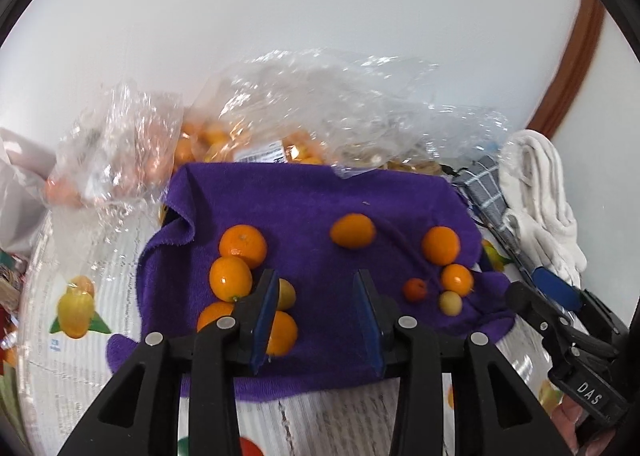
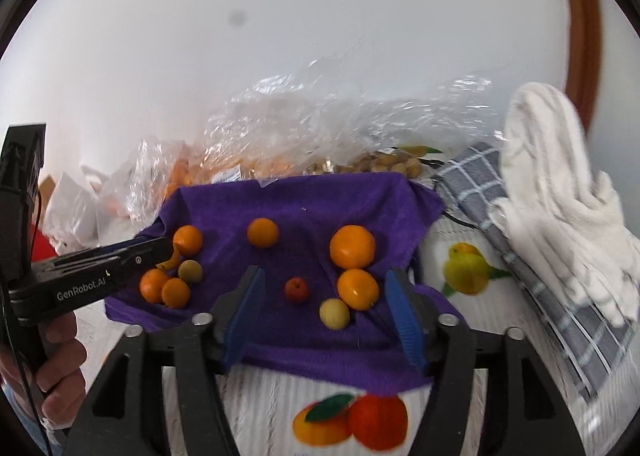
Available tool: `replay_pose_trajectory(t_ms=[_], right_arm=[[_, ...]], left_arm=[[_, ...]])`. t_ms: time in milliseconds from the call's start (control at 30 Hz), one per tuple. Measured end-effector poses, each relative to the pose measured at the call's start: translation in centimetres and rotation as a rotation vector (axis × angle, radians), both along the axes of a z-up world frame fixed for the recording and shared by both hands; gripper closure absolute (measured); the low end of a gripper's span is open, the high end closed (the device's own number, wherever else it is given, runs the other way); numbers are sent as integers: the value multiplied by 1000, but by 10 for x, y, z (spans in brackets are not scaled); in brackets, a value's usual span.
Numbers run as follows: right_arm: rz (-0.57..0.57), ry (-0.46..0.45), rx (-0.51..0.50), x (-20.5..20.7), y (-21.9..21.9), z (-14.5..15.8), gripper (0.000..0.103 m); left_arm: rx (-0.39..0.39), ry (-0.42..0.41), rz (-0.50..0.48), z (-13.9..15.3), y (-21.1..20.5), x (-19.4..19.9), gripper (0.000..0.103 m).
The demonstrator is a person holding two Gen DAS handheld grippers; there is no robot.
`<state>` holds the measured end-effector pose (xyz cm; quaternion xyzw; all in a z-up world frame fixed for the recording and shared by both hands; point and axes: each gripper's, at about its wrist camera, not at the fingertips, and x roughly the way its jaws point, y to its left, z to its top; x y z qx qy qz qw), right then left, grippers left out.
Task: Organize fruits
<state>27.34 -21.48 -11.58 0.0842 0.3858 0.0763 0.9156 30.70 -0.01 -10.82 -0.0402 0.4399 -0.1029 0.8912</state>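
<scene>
Both grippers' blue ribbed fingers point(image 1: 366, 320) point(image 2: 404, 320) stand apart, empty, above round oranges point(image 2: 352, 247) on fuzzy purple towel point(image 1: 320, 192).

Fruits, loose on purple towel point(image 2: 304, 192), none gripped:
- 1 orange point(image 2: 263, 232), alone, far ahead of right claw point(image 2: 322, 310).
- 2 oranges point(image 2: 352, 247), touching, ahead-right.
- sm. red fruit point(image 2: 296, 289), yellow fruit point(image 2: 334, 313), betw. fingers' line.
- cluster point(image 2: 170, 280), ahead-left.
</scene>
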Motion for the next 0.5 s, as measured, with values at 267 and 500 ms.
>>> replay_pose_trajectory(t_ms=[267,500], right_arm=[[-60,-2,-53,-56,-16,40,36],[-31,-3,-38,-112,-22,57,36]], left_arm=[[24,-87,17,37,9,-74,58],[84,-138,62,56,15,-152,58]])
